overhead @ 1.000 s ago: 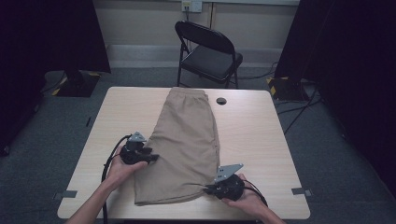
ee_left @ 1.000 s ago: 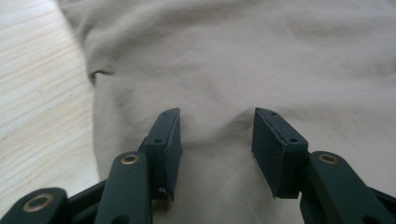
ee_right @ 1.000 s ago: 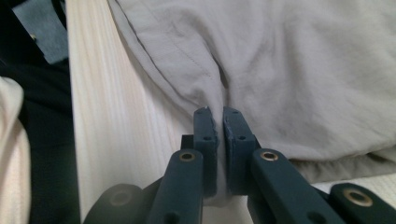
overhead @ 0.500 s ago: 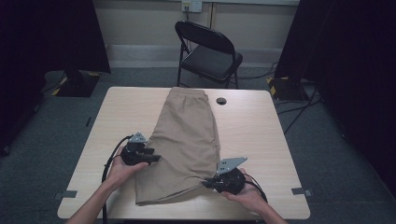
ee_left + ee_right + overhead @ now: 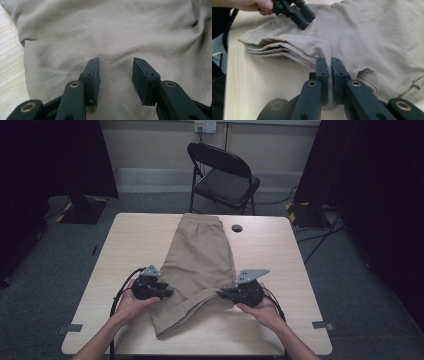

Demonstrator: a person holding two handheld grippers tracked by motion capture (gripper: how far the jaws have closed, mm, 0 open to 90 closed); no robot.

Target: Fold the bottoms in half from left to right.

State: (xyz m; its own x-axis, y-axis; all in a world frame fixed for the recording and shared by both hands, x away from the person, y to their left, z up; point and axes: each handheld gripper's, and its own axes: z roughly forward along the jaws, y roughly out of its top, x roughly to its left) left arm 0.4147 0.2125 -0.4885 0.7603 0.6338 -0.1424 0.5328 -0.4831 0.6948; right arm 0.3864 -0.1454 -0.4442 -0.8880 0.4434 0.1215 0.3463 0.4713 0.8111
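Observation:
Khaki shorts (image 5: 200, 255) lie lengthwise down the middle of the wooden table (image 5: 285, 270), waistband at the far end. My right gripper (image 5: 221, 293) is shut on the hem at the near right leg (image 5: 367, 75) and holds that edge lifted and drawn in over the cloth. In the right gripper view the jaws (image 5: 330, 67) pinch a fold of fabric. My left gripper (image 5: 169, 293) rests at the shorts' left edge. Its jaws (image 5: 115, 75) stand apart over flat cloth (image 5: 112, 30) and have just been closing, with nothing pinched. The left gripper (image 5: 304, 17) also appears in the right gripper view.
A black folding chair (image 5: 225, 175) stands behind the table's far edge. A small black round disc (image 5: 237, 228) sits on the table beside the waistband. Bare tabletop lies on both sides of the shorts. Dark curtains flank the room.
My right gripper has moved inward and up with the hem, pulling the near right corner of the shorts over into a fold. The left hand has stayed put.

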